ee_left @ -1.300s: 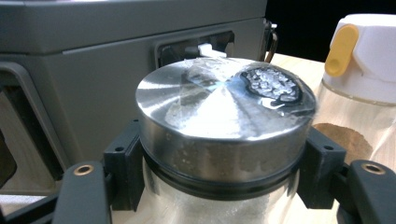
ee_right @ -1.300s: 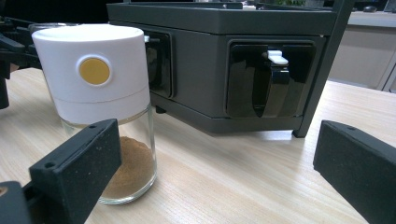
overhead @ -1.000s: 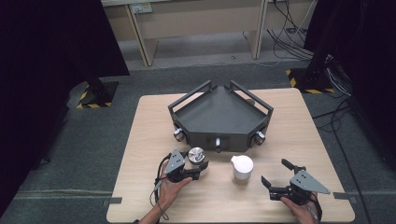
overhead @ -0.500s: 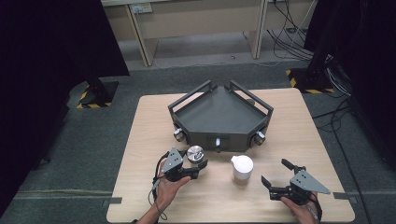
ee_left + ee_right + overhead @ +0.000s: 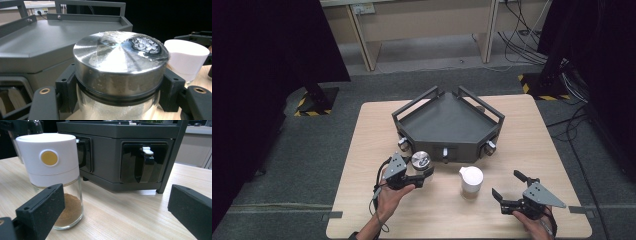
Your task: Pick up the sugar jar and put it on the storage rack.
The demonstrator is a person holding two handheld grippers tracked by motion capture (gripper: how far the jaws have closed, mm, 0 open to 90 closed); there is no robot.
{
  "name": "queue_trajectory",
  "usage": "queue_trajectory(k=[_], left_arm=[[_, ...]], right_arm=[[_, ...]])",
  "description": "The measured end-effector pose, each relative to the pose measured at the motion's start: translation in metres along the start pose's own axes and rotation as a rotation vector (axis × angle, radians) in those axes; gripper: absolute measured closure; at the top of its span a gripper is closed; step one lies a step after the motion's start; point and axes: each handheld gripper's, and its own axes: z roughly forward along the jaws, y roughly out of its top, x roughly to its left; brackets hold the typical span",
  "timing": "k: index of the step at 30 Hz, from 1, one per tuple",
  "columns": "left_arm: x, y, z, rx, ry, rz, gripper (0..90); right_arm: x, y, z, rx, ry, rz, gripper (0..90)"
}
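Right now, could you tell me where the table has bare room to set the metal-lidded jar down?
Bare wood lies left of the grey rack and along the near edge between both grippers. It is crowded by the rack's front, around the white-lidded jar.

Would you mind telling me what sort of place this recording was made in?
Probably a lab or workshop set up for recording, not a kitchen: a light wooden table stands on grey carpet, black curtains hang around it, loose cables trail across the floor, and yellow-black hazard tape marks the stand feet.

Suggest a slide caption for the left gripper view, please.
Left gripper clamps a steel-lidded glass jar beside the grey rack.
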Motion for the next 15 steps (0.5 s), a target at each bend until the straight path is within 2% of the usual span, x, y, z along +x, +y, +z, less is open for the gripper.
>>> queue_trajectory(k=[8, 15], left_arm=[[0.007, 0.019, -0.001, -0.011, 0.006, 0.011, 31.0], [0.014, 0.035, 0.000, -0.006, 0.000, -0.006, 31.0]], right_arm=[[0.000, 0.000, 0.000, 0.002, -0.001, 0.001, 1.3], [0.000, 0.000, 0.000, 0.003, -0.001, 0.002, 1.3]])
